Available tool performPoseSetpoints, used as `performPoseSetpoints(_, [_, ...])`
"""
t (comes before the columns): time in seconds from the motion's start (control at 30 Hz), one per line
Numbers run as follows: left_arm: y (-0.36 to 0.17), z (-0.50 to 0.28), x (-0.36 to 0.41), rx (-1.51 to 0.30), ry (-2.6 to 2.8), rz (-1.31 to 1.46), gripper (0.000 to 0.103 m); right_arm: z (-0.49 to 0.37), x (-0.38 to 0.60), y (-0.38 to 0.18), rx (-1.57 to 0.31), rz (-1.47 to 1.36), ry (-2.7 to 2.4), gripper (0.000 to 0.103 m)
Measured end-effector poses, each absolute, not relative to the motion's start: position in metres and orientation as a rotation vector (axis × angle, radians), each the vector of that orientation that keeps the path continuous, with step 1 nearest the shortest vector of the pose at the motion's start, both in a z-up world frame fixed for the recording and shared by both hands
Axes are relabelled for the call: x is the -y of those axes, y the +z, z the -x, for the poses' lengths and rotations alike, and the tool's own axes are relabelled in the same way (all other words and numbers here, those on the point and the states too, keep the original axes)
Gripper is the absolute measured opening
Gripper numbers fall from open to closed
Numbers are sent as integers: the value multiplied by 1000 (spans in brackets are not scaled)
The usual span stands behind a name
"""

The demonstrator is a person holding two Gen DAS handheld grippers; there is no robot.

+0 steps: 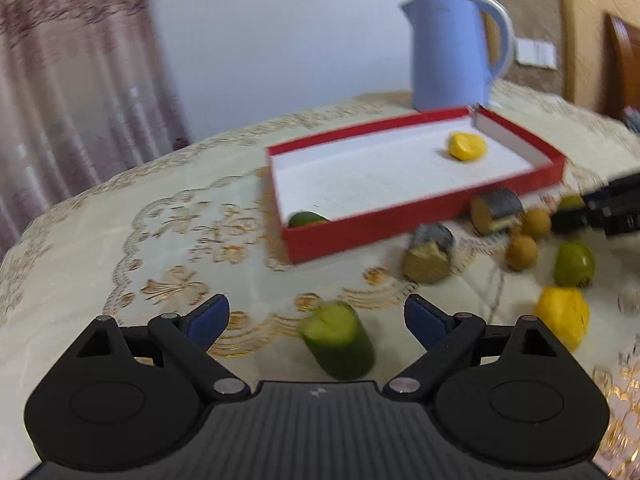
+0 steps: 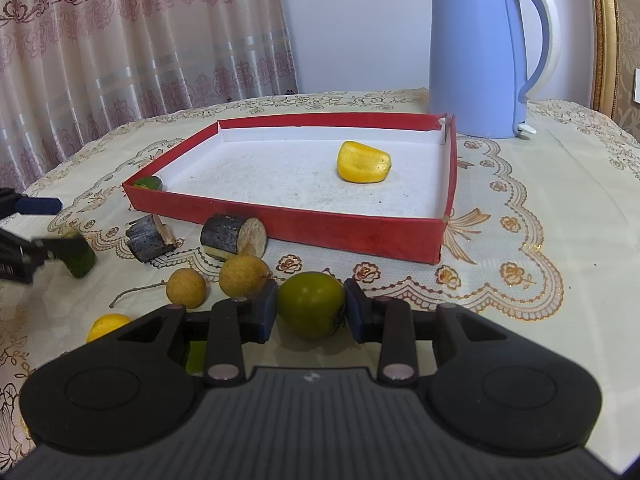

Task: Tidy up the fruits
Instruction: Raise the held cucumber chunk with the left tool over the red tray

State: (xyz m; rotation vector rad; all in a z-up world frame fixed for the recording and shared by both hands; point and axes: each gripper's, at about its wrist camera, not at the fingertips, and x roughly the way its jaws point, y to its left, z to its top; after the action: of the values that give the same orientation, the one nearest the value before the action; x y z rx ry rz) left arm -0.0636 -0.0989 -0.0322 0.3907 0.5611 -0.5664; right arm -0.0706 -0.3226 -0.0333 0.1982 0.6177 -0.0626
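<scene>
Pink curtains and a pale wall stand behind my table with its cream, gold-patterned cloth [image 2: 560, 208]. My left view is blurred, so the fruit at its right edge is hard to make out. My left gripper [image 1: 316, 316] is spread wide, a cut green cucumber piece [image 1: 340, 340] lying loose on the cloth between its fingers. My right gripper [image 2: 310, 310] is clamped on a round green fruit [image 2: 311, 304] (smooth, glossy), just in front of the red tray [image 2: 320, 228], which holds a yellow piece [image 2: 363, 161].

"midea" in faint grey on the blue kettle [image 2: 472, 56], near its rim
</scene>
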Motion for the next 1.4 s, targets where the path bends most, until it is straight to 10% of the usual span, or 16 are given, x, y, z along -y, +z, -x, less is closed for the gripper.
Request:
performPoseSetpoints(0.17, [-37,69,100,-554,-610,-411,95,70,322,-33,-618,-194,-64,33])
performPoseSetpoints(0.3, [-44,61,100,-623,-608,-355,40,70,322,-33,-618,-196,-63,33])
performPoseSetpoints(1.1, [42,34,167,-387,-643,-246,31,71,323,-33,-617,-202,-62,33])
performPoseSetpoints(1.4, [-6,-30,230,-533,-545,-172,31,71,323,-33,-618,-202,-61,33])
